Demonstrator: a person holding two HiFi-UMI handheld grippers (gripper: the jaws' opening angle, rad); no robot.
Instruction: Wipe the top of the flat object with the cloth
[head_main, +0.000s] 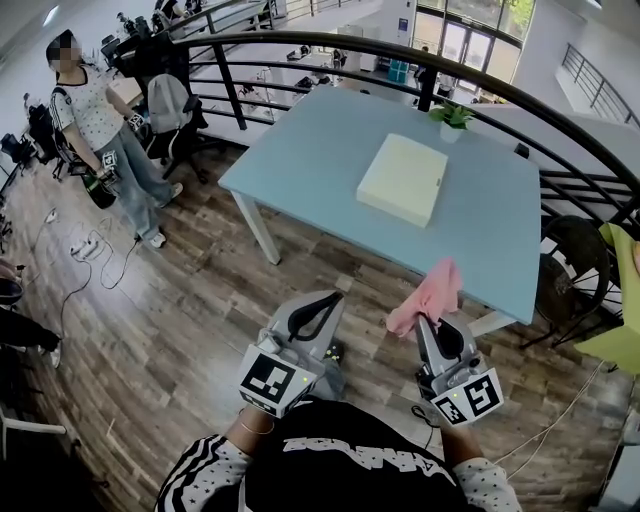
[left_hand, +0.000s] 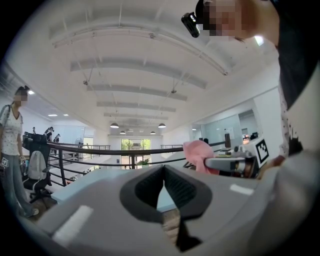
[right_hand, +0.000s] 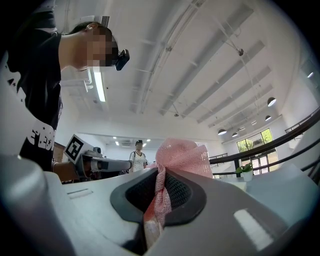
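A pale yellow flat box (head_main: 403, 179) lies on the light blue table (head_main: 310, 150). My right gripper (head_main: 432, 322) is shut on a pink mesh cloth (head_main: 427, 296), held over the floor just short of the table's near edge. In the right gripper view the pink cloth (right_hand: 176, 160) bunches up out of the shut jaws. My left gripper (head_main: 318, 302) is also over the floor, jaws shut with nothing between them. In the left gripper view the left gripper (left_hand: 163, 172) points toward the table, with the pink cloth (left_hand: 198, 154) to its right.
A small potted plant (head_main: 453, 117) stands at the table's far edge. A dark curved railing (head_main: 330, 42) runs behind the table. A person (head_main: 98, 130) stands at the far left near an office chair (head_main: 170, 105). Cables (head_main: 95, 250) lie on the wooden floor.
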